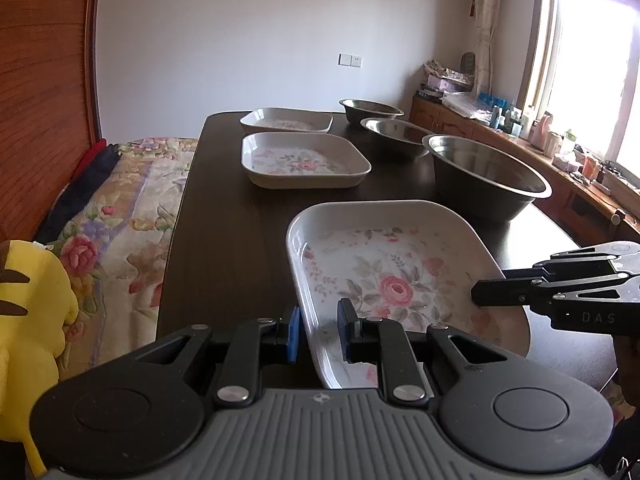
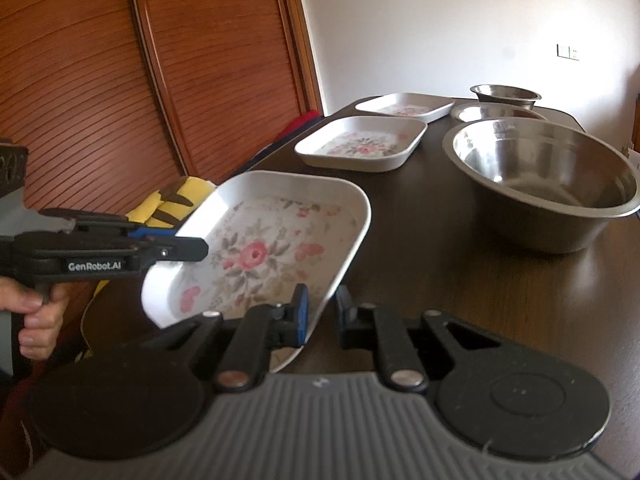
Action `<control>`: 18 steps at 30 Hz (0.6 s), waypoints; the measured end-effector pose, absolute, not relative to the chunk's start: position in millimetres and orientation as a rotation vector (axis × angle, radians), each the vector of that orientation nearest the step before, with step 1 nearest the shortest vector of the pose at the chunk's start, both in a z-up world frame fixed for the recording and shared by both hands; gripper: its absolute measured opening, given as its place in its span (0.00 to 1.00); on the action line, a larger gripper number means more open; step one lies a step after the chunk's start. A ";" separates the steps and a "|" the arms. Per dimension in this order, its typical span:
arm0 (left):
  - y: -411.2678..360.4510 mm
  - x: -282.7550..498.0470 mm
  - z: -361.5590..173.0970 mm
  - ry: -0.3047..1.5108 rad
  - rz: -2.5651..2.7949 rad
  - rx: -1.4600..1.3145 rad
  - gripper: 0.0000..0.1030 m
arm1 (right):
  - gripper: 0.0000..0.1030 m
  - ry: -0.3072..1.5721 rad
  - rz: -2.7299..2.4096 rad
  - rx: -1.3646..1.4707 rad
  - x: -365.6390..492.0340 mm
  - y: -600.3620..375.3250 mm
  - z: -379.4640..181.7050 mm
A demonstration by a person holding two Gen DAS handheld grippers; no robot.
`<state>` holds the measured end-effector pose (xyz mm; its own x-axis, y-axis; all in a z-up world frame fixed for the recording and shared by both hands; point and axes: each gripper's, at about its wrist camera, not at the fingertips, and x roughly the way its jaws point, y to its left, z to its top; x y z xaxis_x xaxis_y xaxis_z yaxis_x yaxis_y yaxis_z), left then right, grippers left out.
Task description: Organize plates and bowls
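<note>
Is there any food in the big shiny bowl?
No, the big metal bowl on the dark table shows only its bare shiny inside, with nothing in it.

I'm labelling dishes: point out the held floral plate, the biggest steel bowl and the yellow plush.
Held floral plate point(image 1: 394, 286): left wrist view, central rose.
Biggest steel bowl point(image 2: 544, 168): right wrist view, inner wall.
Yellow plush point(image 1: 36, 300): left wrist view, body.

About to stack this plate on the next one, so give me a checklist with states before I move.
1. Left gripper jaws astride the near plate rim: ok.
2. Right gripper jaws clamped on the opposite rim: ok.
3. Plate lifted off the table: ok; held level: not ok, tilted in the right view.
4. Middle plate empty to receive it: ok.
5. Big bowl apart from the plate: ok.
</note>
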<state>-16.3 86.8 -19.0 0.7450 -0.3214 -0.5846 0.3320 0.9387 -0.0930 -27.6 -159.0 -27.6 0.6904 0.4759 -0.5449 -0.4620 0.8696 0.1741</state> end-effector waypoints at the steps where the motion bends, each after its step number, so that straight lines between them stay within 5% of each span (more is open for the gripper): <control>1: 86.9 -17.0 -20.4 0.640 -0.359 0.015 0.48 | 0.16 0.614 0.523 0.021 -28.4 -159.2 -28.0; 18: 87.1 -9.7 -25.9 0.629 -0.351 0.000 0.51 | 0.19 0.610 0.505 0.015 -29.7 -159.6 -33.0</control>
<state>-9.7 87.1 -25.9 0.7515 -0.3217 -0.5760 0.3215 0.9410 -0.1061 -29.7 -159.6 -33.0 0.7024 0.4583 -0.5447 -0.4495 0.8789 0.1598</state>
